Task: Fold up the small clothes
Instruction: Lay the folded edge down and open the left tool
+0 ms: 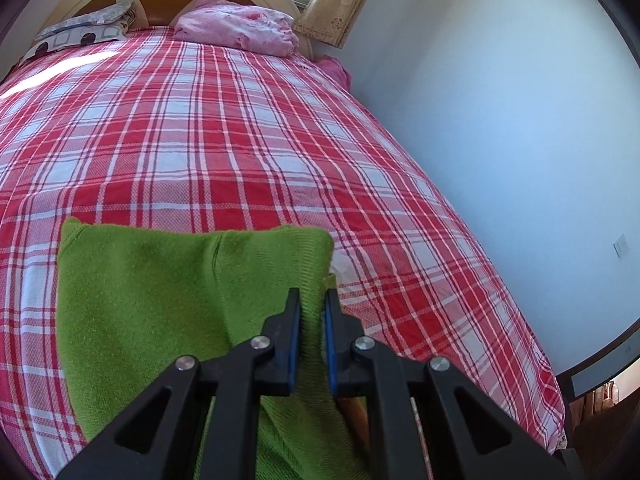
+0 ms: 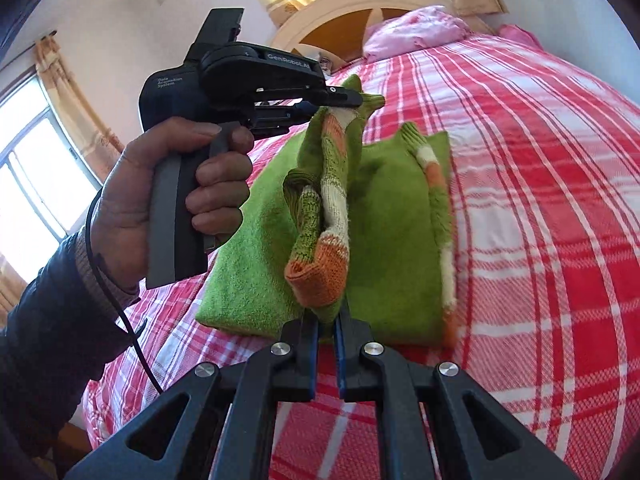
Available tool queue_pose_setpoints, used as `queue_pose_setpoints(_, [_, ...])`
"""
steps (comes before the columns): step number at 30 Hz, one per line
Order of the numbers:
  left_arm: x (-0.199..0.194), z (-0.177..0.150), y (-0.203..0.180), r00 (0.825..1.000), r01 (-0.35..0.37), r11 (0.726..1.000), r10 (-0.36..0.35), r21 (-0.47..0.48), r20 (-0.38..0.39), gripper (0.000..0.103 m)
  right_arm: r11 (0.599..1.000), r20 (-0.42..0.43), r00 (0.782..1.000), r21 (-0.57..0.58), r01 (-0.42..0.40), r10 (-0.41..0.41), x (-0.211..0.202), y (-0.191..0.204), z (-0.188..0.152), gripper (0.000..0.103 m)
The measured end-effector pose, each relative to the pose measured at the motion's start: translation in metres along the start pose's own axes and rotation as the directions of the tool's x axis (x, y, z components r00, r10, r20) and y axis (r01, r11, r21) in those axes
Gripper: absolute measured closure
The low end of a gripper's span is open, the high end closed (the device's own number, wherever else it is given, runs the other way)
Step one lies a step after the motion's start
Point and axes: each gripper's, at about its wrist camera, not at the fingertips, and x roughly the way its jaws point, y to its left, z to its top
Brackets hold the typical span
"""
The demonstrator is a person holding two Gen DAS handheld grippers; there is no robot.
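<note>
Left gripper (image 2: 362, 100) clamped on green sweater (image 2: 400, 240) at one raised end; right gripper (image 2: 328, 324) pinching the striped sleeve's lower end. Fold judged midway: body lying flat on plaid bed (image 2: 540, 200), sleeve lifted, not yet laid. Ample bare cover beyond sweater toward pink bundle (image 1: 240, 30); wall (image 1: 500, 100) flanking bed.

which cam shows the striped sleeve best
The right wrist view. There the striped sleeve hangs lifted between the left gripper and right gripper, its orange, white and green bands plain. The left wrist view shows only plain green sweater fabric pinched in its fingers, no stripes.
</note>
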Motion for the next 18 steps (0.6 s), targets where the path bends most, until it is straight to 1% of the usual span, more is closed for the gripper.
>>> queue_pose_setpoints(2, [0.007, -0.002, -0.006, 1.0, -0.005, 1.0, 0.005, 0.004, -0.008, 0.092, 1.0, -0.004, 1.0, 0.025, -0.001, 0.001, -0.001, -0.008, -0.001, 0.097])
queue_pose_setpoints(7, [0.022, -0.007, -0.017, 0.999, -0.046, 0.999, 0.046, 0.025, -0.008, 0.091, 0.997, -0.01, 1.0, 0.075, 0.003, -0.003, 0.0, -0.025, -0.001, 0.097])
queue_pose_setpoints(9, [0.025, -0.009, -0.022, 0.998, -0.053, 0.998, 0.053, 0.04, -0.015, 0.088, 0.995, -0.014, 1.0, 0.097, 0.002, -0.001, -0.001, -0.034, -0.002, 0.097])
queue_pose_setpoints(10, [0.024, -0.011, -0.025, 0.998, -0.06, 0.997, 0.061, 0.045, -0.016, 0.085, 0.994, -0.015, 1.0, 0.108, -0.002, 0.003, -0.002, -0.037, -0.003, 0.097])
queue_pose_setpoints(11, [0.021, -0.012, -0.026, 0.997, -0.07, 0.996, 0.071, 0.049, -0.014, 0.081, 0.992, -0.017, 1.0, 0.123, -0.014, 0.016, -0.002, -0.041, -0.004, 0.096])
queue_pose_setpoints(12, [0.014, -0.014, -0.027, 0.997, -0.078, 0.995, 0.078, 0.058, -0.007, 0.07, 0.991, -0.018, 1.0, 0.13, -0.022, 0.025, -0.003, -0.044, -0.005, 0.096])
queue_pose_setpoints(13, [0.009, -0.015, -0.028, 0.997, -0.08, 0.995, 0.079, 0.067, 0.009, 0.061, 0.991, -0.014, 1.0, 0.129, -0.026, 0.028, -0.005, -0.045, -0.005, 0.094])
queue_pose_setpoints(14, [-0.002, -0.018, -0.026, 0.996, -0.086, 0.993, 0.083, 0.084, 0.039, 0.057, 0.992, -0.009, 1.0, 0.126, -0.016, 0.017, -0.008, -0.046, -0.006, 0.089])
queue_pose_setpoints(15, [-0.012, -0.022, -0.024, 0.993, -0.102, 0.99, 0.096, 0.099, 0.066, 0.047, 0.992, -0.001, 1.0, 0.125, -0.002, 0.002, -0.012, -0.046, -0.006, 0.085])
queue_pose_setpoints(16, [-0.024, -0.027, -0.019, 0.989, -0.122, 0.987, 0.111, 0.107, 0.096, 0.039, 0.992, 0.016, 1.0, 0.122, 0.01, -0.012, -0.017, -0.047, -0.005, 0.08])
queue_pose_setpoints(17, [-0.036, -0.035, -0.012, 0.983, -0.148, 0.983, 0.134, 0.108, 0.127, 0.036, 0.992, 0.039, 0.998, 0.116, 0.043, -0.048, -0.024, -0.046, -0.004, 0.069])
queue_pose_setpoints(18, [-0.049, -0.045, -0.002, 0.975, -0.181, 0.978, 0.165, 0.105, 0.15, 0.032, 0.99, 0.065, 0.994, 0.108, 0.086, -0.093, -0.03, -0.045, -0.002, 0.063])
